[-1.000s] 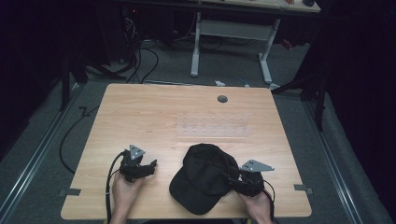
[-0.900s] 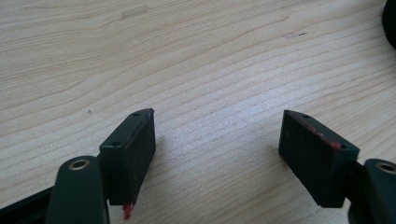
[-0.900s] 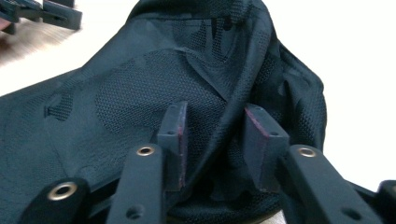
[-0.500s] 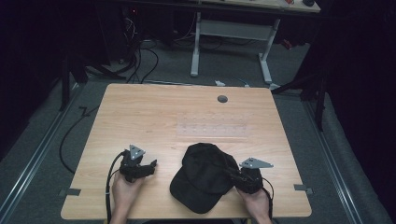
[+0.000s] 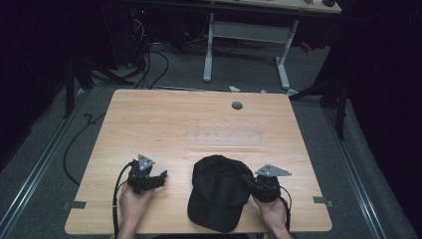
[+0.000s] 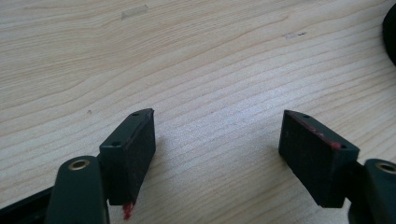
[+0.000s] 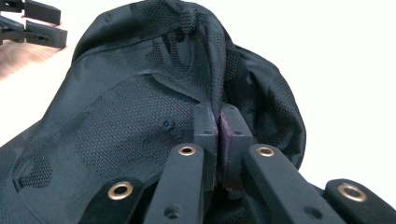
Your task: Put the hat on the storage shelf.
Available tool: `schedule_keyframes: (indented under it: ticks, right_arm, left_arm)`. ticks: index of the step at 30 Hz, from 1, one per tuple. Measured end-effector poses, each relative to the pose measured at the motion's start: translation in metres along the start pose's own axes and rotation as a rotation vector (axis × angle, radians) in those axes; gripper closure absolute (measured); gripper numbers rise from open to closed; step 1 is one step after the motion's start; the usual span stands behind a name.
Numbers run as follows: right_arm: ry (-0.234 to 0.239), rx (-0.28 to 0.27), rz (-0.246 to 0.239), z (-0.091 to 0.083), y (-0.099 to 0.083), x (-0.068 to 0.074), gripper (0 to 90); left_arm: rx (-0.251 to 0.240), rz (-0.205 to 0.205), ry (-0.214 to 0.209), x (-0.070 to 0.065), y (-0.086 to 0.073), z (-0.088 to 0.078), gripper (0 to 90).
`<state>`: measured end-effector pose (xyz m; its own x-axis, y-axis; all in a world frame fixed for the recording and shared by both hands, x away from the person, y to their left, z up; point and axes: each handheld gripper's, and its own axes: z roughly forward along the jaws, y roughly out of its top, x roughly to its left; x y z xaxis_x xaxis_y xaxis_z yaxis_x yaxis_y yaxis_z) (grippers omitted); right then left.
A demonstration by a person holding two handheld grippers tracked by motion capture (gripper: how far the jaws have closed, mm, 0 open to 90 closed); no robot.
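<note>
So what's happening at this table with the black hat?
A person sits at a wooden table with a pair of tongs in each hand. The right tongs have just been closing and now pinch a fold of the black cap, which lies near the table's front edge. The left tongs rest open over bare wood beside it, holding nothing.

My left gripper [image 6: 217, 140] hangs low over the counter [image 6: 196, 60], its two black jaws standing well apart with nothing but bare pale wood grain between them. Traces of red show on the pads [image 6: 137, 149]. A dark cap [image 6: 391, 32] edge peeks in at the view's upper right.
</note>
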<state>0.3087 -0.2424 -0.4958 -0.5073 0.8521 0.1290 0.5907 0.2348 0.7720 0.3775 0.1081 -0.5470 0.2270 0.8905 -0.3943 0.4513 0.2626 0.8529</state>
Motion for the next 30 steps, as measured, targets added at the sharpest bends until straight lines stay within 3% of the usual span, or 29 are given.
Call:
schedule_keyframes:
  ticks: [13,30]
  right_arm:
    - [0.012,-0.052,-0.048,-0.009,0.015,-0.003,87.6]
    - [0.038,-0.134,-0.123,-0.031,0.052,-0.017,87.7]
  left_arm:
    - [0.000,-0.001,0.000,0.000,0.000,0.000,27.6]
    - [0.024,0.005,-0.023,-0.001,0.000,0.000,21.7]
